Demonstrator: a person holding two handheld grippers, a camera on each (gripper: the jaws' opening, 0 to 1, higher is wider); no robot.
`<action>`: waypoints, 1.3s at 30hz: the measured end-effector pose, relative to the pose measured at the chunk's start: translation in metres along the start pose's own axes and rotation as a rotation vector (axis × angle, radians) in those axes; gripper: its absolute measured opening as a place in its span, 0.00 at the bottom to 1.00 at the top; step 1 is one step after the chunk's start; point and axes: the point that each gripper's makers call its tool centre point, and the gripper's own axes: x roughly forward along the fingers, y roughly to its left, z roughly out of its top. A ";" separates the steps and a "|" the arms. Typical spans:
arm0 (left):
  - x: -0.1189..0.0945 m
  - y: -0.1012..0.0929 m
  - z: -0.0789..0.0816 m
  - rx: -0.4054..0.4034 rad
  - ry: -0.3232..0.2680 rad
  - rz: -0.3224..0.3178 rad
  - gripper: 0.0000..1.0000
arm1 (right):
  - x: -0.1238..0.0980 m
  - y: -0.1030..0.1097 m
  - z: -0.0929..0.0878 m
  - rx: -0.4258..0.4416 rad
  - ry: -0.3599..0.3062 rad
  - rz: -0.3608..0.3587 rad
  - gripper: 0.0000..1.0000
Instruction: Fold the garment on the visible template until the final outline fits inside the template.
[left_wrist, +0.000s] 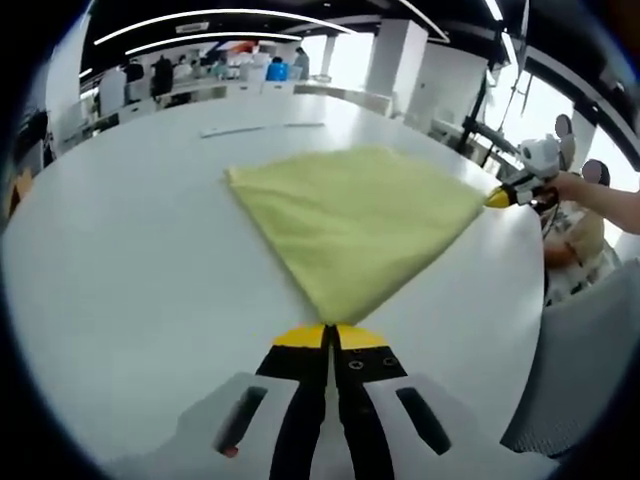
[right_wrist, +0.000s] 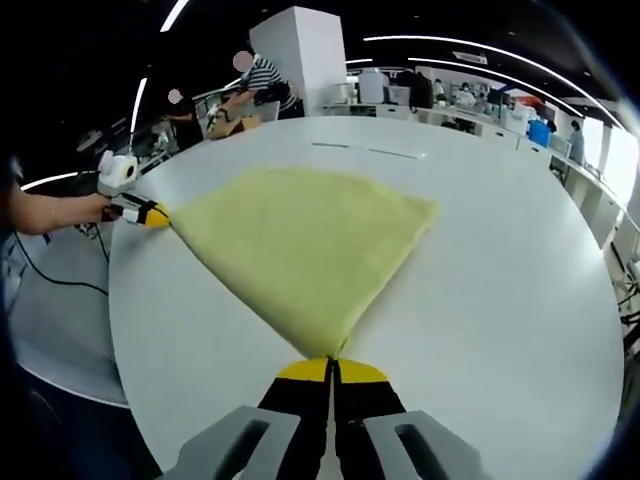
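Yellow garment (left_wrist: 355, 225) lies flat on the white surface (left_wrist: 130, 260), spread between the two claws — looks like a cloth folded or pulled into a fan/triangle shape. Left claw (left_wrist: 331, 335) is pinched closed on the corner of the garment nearest it; in the right gripper view that claw (right_wrist: 152, 214) sits at the garment's far-left corner. Right claw (right_wrist: 331, 368) is likewise closed on its own near corner of the garment, and in the left gripper view it (left_wrist: 502, 196) sits at the garment's right tip, with a person's hand (left_wrist: 572, 186) behind it.

Progress, as a judgement — mid-fold: both corners gripped, cloth stretched taut, final compact outline not reached. A thin pale line (left_wrist: 262, 128) lies on the surface beyond the garment's far edge; possibly a template mark, can't tell. No clear template outline around the garment, so fit can't be checked.

No readable brands, labels or writing.
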 end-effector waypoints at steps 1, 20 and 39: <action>0.000 -0.001 -0.001 0.001 0.001 0.000 0.00 | 0.000 0.000 0.000 0.000 0.000 0.000 0.00; -0.009 -0.011 -0.007 0.044 0.012 0.005 0.00 | -0.008 0.007 -0.011 0.011 0.005 0.005 0.00; -0.013 -0.017 -0.004 0.072 -0.016 0.003 0.07 | -0.010 0.011 -0.013 0.026 -0.004 0.007 0.00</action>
